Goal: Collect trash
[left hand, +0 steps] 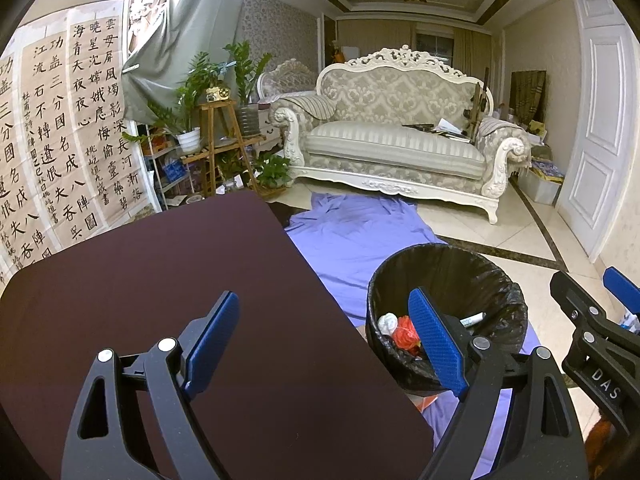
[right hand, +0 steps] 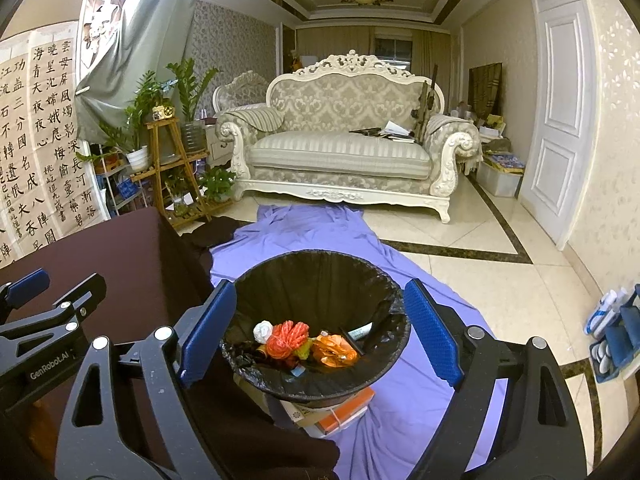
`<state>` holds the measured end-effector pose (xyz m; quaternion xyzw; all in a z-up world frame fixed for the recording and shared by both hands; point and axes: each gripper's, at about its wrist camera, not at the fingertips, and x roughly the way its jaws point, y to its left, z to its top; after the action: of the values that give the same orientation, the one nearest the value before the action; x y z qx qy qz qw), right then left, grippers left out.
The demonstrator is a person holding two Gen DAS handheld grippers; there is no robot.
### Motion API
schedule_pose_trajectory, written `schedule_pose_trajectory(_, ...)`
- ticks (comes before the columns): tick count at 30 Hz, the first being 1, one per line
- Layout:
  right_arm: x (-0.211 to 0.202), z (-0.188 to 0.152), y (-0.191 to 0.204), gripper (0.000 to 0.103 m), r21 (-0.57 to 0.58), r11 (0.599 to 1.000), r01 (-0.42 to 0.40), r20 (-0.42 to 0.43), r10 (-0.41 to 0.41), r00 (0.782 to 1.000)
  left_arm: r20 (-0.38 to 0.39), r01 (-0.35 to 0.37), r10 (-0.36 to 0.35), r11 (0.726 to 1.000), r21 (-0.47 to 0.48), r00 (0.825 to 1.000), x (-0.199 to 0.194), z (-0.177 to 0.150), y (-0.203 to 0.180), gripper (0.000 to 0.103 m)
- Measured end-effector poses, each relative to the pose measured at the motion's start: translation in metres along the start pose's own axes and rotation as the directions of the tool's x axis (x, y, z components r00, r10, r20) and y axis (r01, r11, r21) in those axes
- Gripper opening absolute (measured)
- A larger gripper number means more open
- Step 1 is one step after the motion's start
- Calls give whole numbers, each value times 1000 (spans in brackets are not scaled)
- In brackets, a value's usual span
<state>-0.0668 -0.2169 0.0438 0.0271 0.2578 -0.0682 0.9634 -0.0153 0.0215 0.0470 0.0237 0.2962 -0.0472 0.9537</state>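
Your left gripper [left hand: 326, 340] hangs over the dark table [left hand: 168, 300], jaws spread wide and holding nothing; its right finger overlaps the bin [left hand: 496, 280] in view. Your right gripper [right hand: 320, 332] is equally wide open and empty, its blue textured pads [right hand: 430, 336] framing the bin [right hand: 316, 272] from above.

The bin stands just off the table's right edge, mouth facing up, round and flaring, lined with a crinkled black bag. Inside lie a white wad [right hand: 263, 331], an orange net bundle [right hand: 289, 339], a crumpled orange wrapper [right hand: 334, 352] and a marker [right hand: 360, 332], its long axis running up and right against the bag wall. The bin rests on stacked boxes [right hand: 332, 412] on a purple sheet [right hand: 320, 232].

To the right, glossy tile floor [right hand: 500, 280] lies open. Beyond the sheet stands a carved white sofa [right hand: 344, 148]; plants [right hand: 188, 88] crowd the left.
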Motion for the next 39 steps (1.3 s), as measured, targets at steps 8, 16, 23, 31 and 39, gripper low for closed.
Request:
schedule_pose_trajectory(8, -1, -1, 0, 84, -2, 1000, 0, -2, 0, 1000, -1, 0, 0, 1000, -1, 1000, -1, -1, 2, 84)
schedule_pose_trajectory(16, -1, -1, 1, 84, -2, 1000, 1, -2, -1, 1000, -1, 1, -1, 1000, 0, 1000, -1, -1, 3, 84)
schedule_pose_trajectory(23, 0, -1, 2, 84, -1, 1000, 1, -2, -1, 1000, -1, 3, -3, 1000, -3, 1000, -3, 0, 2, 84)
schedule_pose_trajectory(31, 0, -1, 3, 84, -2, 1000, 2, -1, -2, 1000, -3, 2, -2, 1000, -4, 1000, -2, 1, 0, 84)
schedule_pose_trajectory(39, -1, -2, 3, 84, -4, 1000, 1, -2, -1, 1000, -1, 0, 0, 1000, -4, 1000, -4, 0, -1, 84)
